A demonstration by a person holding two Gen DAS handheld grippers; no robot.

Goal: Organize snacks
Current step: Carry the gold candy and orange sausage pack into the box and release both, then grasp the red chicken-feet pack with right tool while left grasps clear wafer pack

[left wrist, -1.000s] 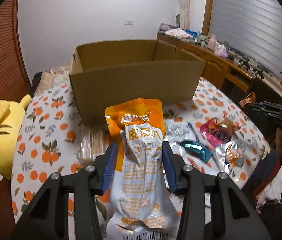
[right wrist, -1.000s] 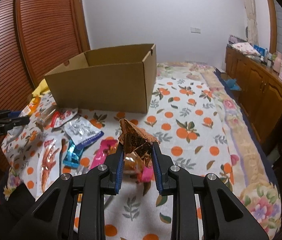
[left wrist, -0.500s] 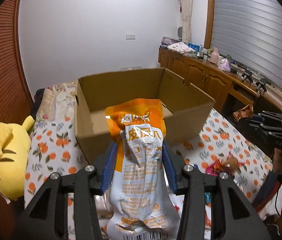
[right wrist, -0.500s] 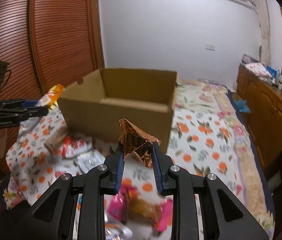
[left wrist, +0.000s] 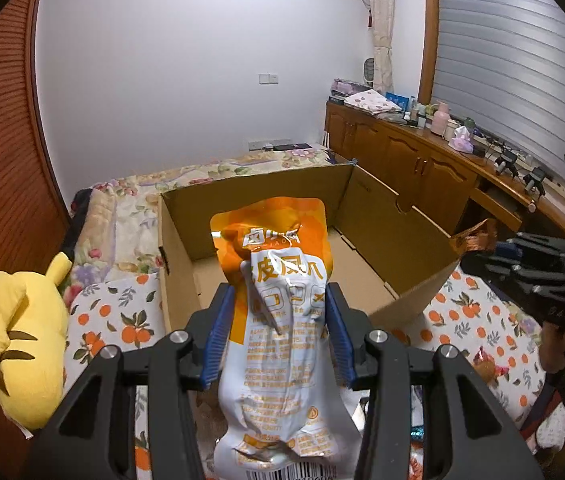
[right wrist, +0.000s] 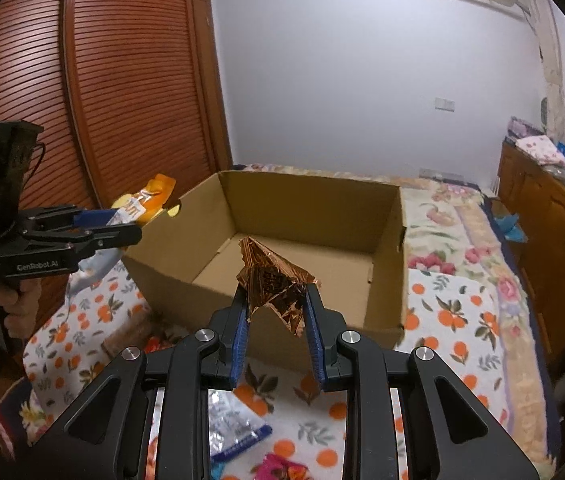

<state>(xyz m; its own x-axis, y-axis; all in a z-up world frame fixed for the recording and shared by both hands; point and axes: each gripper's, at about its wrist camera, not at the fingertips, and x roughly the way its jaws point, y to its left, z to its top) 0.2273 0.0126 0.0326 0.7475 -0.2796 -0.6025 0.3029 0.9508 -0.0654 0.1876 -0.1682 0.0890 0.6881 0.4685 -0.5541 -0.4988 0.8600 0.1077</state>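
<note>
An orange-and-white plastic snack pouch [left wrist: 282, 312] and a crumpled copper foil wrapper [right wrist: 272, 284] are held upright above the near edge of an open, empty brown cardboard box [right wrist: 302, 216].

The open cardboard box [right wrist: 282, 216] stands clear above, its walls ringing a bare floor.

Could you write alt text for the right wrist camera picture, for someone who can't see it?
A hand-held gripper pinches a crinkled copper foil snack in front of an open, empty cardboard box on an orange-print bedspread. At left, a second hand-held gripper holds an orange packet near the box.
</note>
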